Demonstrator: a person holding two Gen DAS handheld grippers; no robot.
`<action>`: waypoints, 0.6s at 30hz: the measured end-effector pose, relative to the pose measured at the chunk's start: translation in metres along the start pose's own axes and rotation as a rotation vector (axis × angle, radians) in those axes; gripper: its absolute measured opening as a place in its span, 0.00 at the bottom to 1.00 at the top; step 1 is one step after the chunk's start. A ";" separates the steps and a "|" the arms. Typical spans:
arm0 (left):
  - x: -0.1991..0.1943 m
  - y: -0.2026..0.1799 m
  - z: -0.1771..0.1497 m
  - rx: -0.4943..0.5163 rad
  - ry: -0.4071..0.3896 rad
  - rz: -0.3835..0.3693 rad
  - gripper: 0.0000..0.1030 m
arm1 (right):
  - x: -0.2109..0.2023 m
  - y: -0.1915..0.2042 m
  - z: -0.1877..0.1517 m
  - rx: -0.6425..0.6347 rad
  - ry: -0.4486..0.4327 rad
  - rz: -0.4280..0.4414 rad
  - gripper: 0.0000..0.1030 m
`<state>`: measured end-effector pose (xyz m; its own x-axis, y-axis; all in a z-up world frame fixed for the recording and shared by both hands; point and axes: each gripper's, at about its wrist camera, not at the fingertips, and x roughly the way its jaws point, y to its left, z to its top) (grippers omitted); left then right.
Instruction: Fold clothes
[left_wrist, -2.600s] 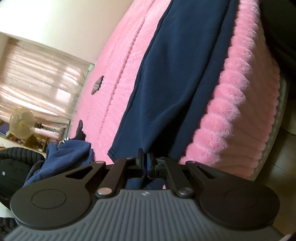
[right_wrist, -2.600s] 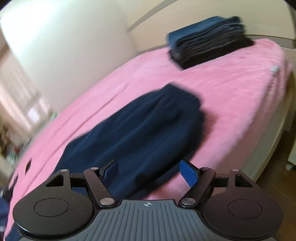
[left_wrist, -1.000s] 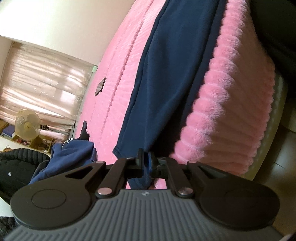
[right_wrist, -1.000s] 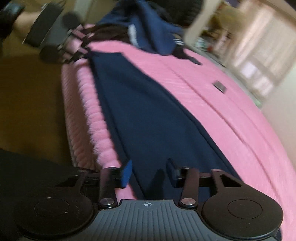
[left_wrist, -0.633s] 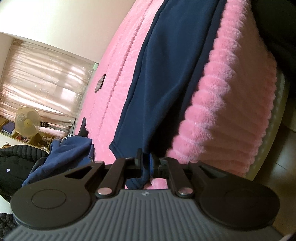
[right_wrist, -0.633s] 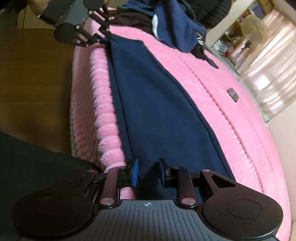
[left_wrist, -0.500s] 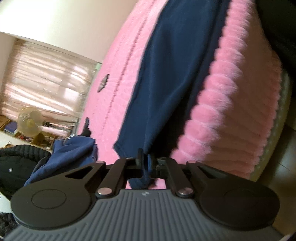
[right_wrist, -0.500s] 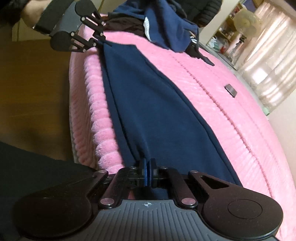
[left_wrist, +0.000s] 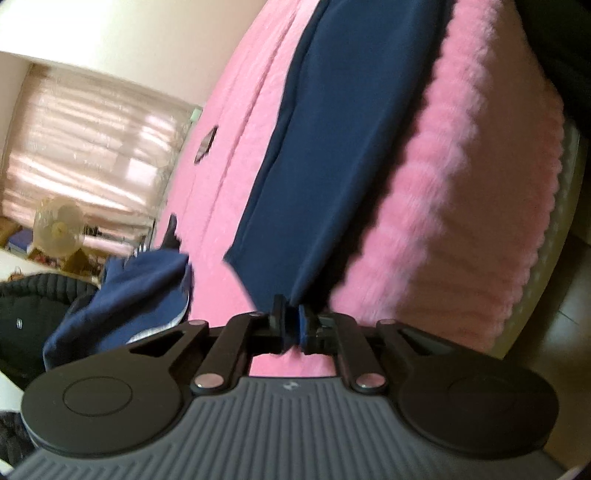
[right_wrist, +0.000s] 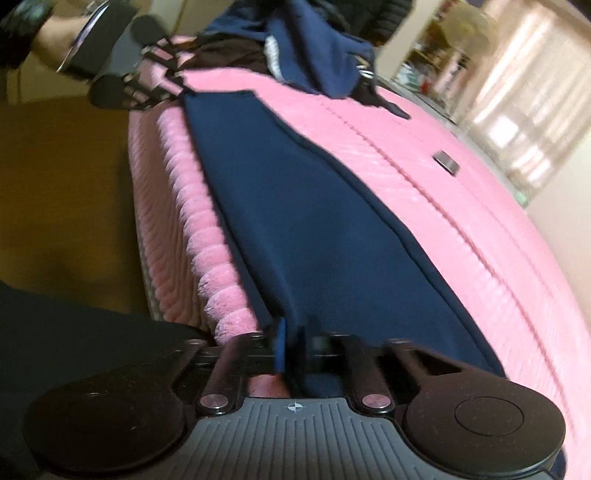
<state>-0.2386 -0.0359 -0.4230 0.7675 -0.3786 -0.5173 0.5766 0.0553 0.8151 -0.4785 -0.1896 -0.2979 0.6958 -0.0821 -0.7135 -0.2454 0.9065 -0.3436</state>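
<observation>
- In the left wrist view, the left tool (left_wrist: 291, 321) is seen at lower centre, its jaws clenched on one end of the navy garment (left_wrist: 332, 155); a narrow strip of the cloth is pinched between the pads.
- From that grip the navy garment is stretched up towards the upper centre of the frame, lying along the front edge of the pink bed (left_wrist: 480, 206), which is covered in a ribbed plush blanket.
- In the right wrist view, the right tool (right_wrist: 291, 347) is seen at lower centre, also clamped on the navy garment (right_wrist: 314, 229), at the opposite end; cloth is gripped between its blue pads.
- In this view the garment is laid out as a long band from lower centre to the upper left, just inside the bed's ribbed edge (right_wrist: 207, 243).
- At the upper left of the right wrist view, the left tool (right_wrist: 177, 90) is seen at the far end of the garment, held by the person's hand (right_wrist: 55, 33); much of this area is blurred.
- A heap of other clothes (right_wrist: 314, 40), blue and dark, is piled on the bed at upper centre of the right wrist view, and is seen at the lower left (left_wrist: 122, 295) of the left wrist view.
- A small dark flat object (right_wrist: 447, 162), too small to be identified, lies on the bed at the right of the right wrist view.
- A curtained window (left_wrist: 92, 155) and a fan (left_wrist: 59, 229) are seen at the left of the left wrist view.
</observation>
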 end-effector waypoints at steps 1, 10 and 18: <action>0.001 0.008 -0.003 -0.035 0.008 -0.004 0.13 | -0.006 -0.003 -0.001 0.030 -0.016 0.001 0.77; 0.014 0.087 -0.018 -0.456 0.071 -0.020 0.15 | -0.031 -0.035 -0.011 0.277 -0.047 -0.057 0.77; 0.085 0.130 0.009 -0.818 0.042 -0.265 0.25 | -0.026 -0.044 -0.021 0.275 0.011 -0.100 0.77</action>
<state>-0.1010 -0.0693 -0.3585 0.5793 -0.4398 -0.6863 0.7466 0.6241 0.2303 -0.4999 -0.2366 -0.2776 0.6995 -0.1799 -0.6916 0.0172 0.9718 -0.2354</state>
